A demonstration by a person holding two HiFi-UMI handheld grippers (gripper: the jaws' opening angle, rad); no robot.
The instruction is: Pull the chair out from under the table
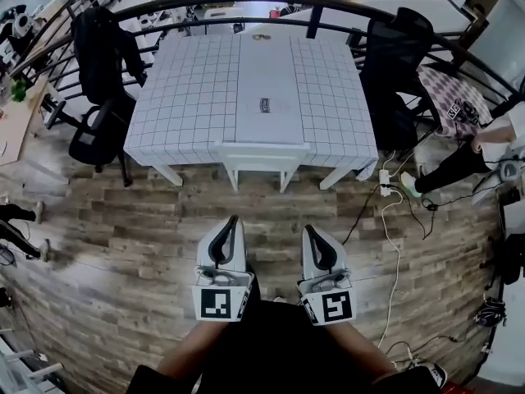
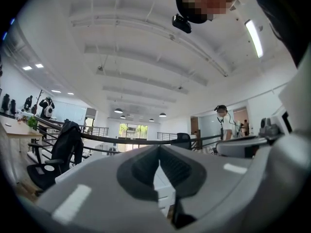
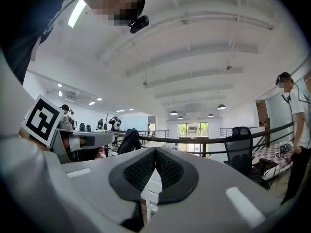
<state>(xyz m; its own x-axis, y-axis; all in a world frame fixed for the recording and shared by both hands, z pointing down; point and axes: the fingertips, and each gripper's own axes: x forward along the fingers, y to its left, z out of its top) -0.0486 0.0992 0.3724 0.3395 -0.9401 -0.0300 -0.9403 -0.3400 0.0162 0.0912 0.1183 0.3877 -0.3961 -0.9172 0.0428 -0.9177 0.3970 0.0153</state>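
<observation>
Chair (image 1: 262, 153) tucked under grid tbl (image 1: 189, 89), wood flr (image 1: 123, 236).

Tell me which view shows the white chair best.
The head view: the chair shows from above, its back and legs poking out from under the table. The left tongs and right tongs, both shut, fill their gripper views; only a white sliver, chair or table, shows between each pair.
</observation>
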